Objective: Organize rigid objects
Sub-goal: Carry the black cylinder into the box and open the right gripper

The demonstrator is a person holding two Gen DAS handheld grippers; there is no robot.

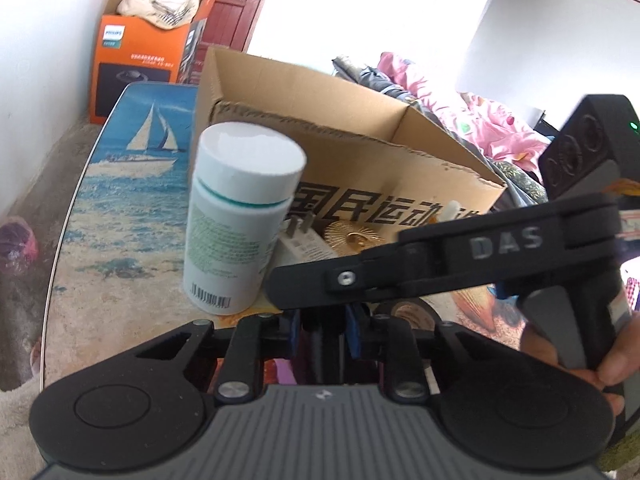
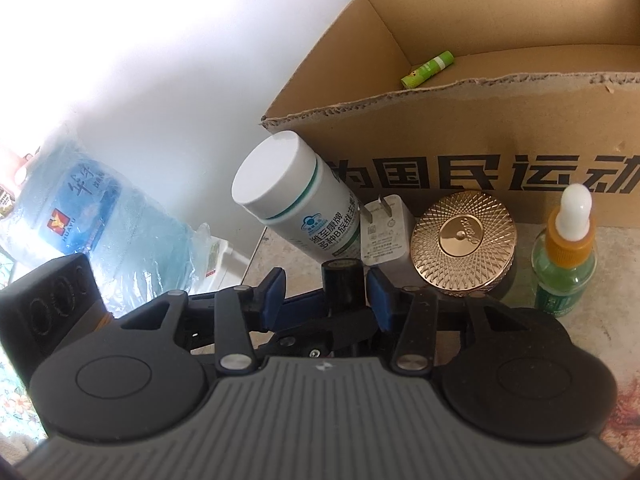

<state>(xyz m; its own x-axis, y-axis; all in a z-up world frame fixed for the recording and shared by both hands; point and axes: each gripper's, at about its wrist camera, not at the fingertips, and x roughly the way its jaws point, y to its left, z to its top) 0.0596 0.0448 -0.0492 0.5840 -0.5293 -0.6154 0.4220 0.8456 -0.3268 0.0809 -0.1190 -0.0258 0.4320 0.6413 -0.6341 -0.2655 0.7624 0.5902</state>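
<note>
**Black roll between the right tongs, in front of the box**

We see the right tongs (image 2: 326,294) with their blue pads apart and a small black roll (image 2: 344,278) standing between them. The roll sits close against the right pad, with a clear gap to the left pad, so nothing is clamped.

The left tongs (image 1: 322,320) show their pads close together. The right tongs cross in front of the tips, so we cannot tell whether they are shut or hold anything. A hand (image 1: 580,360) grips the right tool's handle.

Beyond the roll, a row of things stands on the worktop (image 1: 120,200), along the front wall of the open box (image 2: 440,128). At the box's left corner is a white bottle (image 2: 288,188). Just beside it is a white plug (image 2: 386,236), then a gold tin (image 2: 466,240). A green dropper (image 2: 568,256) stands a little apart on the right. Inside the box lies a green tube (image 2: 428,69), near its left wall.
</note>
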